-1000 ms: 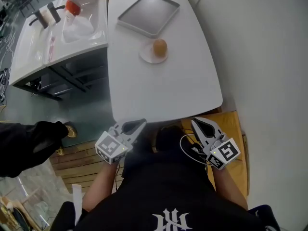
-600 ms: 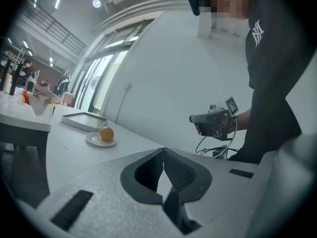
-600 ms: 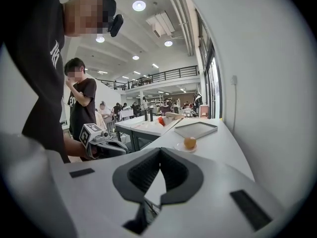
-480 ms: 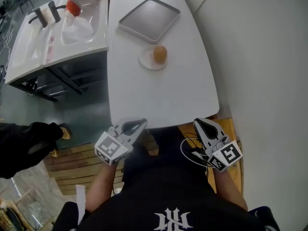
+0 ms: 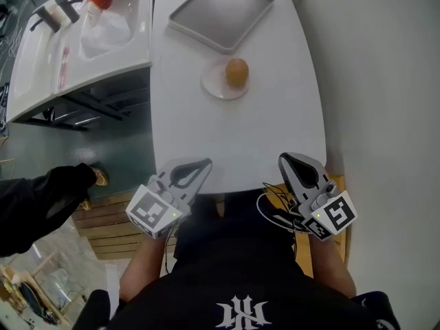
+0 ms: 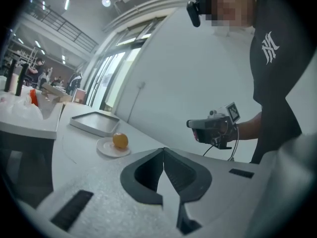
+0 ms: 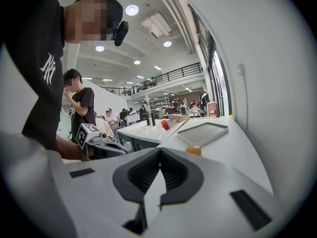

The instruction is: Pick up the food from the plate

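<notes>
A round orange-brown food item sits on a small white plate in the middle of the white table; it also shows as the food on the plate and, half hidden behind my jaws, as the food. My left gripper is shut and empty at the table's near edge. My right gripper is shut and empty there too, to the right. Both point toward the plate from well short of it. The shut tips show as the left gripper and the right gripper.
A grey tray lies just beyond the plate. A white side counter with bottles and a plastic bag stands to the left across a gap. A person's dark sleeve is at the near left. A wall runs close along the table's right side.
Both grippers have moved forward from over my lap to the table's near edge, and stayed shut. The plate and food have not moved on the table.
</notes>
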`<state>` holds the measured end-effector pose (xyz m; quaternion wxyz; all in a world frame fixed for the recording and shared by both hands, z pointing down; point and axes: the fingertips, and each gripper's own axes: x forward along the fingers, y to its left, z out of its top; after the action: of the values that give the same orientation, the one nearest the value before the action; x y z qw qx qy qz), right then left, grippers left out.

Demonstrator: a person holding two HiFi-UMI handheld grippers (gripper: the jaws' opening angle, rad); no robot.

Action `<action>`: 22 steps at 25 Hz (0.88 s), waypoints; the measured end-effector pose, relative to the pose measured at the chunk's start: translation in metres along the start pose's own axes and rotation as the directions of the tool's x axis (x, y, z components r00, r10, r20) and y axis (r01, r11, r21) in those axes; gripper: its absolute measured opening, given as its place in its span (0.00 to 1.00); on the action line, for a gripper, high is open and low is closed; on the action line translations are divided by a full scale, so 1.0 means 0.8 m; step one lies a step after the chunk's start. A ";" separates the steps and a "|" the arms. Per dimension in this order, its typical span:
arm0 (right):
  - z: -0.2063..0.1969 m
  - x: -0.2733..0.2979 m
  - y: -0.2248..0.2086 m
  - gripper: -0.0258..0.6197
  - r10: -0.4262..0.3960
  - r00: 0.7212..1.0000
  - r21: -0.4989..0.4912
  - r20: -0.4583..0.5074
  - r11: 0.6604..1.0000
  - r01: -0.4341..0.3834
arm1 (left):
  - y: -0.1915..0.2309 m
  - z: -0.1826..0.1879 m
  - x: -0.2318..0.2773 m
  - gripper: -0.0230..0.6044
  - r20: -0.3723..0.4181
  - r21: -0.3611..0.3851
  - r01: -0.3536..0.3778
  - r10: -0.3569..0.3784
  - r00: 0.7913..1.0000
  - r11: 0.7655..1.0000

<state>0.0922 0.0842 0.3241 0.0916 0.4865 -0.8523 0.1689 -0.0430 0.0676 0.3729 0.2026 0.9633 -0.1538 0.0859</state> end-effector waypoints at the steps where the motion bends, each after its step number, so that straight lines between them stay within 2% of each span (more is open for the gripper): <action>1: 0.004 0.013 -0.010 0.04 0.016 1.000 0.015 0.002 1.000 -0.016 | 0.010 0.004 0.006 0.04 -0.009 -0.007 -0.007 0.007 1.000 1.000; 4: 0.020 0.052 -0.043 0.04 0.059 0.998 0.061 0.006 0.996 -0.059 | 0.037 0.024 0.022 0.04 -0.013 -0.036 -0.036 0.036 0.999 0.999; 9: 0.059 0.111 -0.112 0.04 0.088 0.996 0.057 0.018 0.994 -0.089 | 0.088 0.061 0.063 0.04 -0.067 -0.057 -0.097 0.093 0.993 0.994; 14: 0.067 0.179 -0.147 0.04 0.172 0.985 0.016 0.002 0.985 -0.172 | 0.144 0.059 0.098 0.04 -0.123 -0.064 -0.146 0.137 0.983 0.987; 17: 0.065 0.209 -0.157 0.05 0.212 0.977 0.003 -0.012 0.977 -0.212 | 0.170 0.057 0.115 0.04 -0.131 -0.082 -0.166 0.154 0.979 0.983; 18: 0.061 0.217 -0.159 0.10 0.226 0.974 0.002 -0.020 0.974 -0.226 | 0.177 0.057 0.119 0.04 -0.131 -0.087 -0.171 0.159 0.979 0.981; 19: 0.056 0.225 -0.159 0.24 0.242 0.970 0.006 -0.029 0.970 -0.242 | 0.182 0.056 0.123 0.04 -0.130 -0.092 -0.177 0.164 0.978 0.980; 20: 0.051 0.233 -0.160 0.33 0.260 0.965 0.013 -0.036 0.966 -0.260 | 0.187 0.056 0.127 0.04 -0.127 -0.095 -0.179 0.167 0.978 0.979; 22: 0.045 0.246 -0.165 0.40 0.284 0.958 0.016 -0.036 0.959 -0.283 | 0.195 0.057 0.136 0.04 -0.115 -0.095 -0.175 0.164 0.980 0.980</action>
<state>0.1056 -0.1487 0.3803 0.0800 0.3566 -0.9104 0.1940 0.0120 -0.1160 0.4136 0.2527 0.9287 -0.2285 0.1462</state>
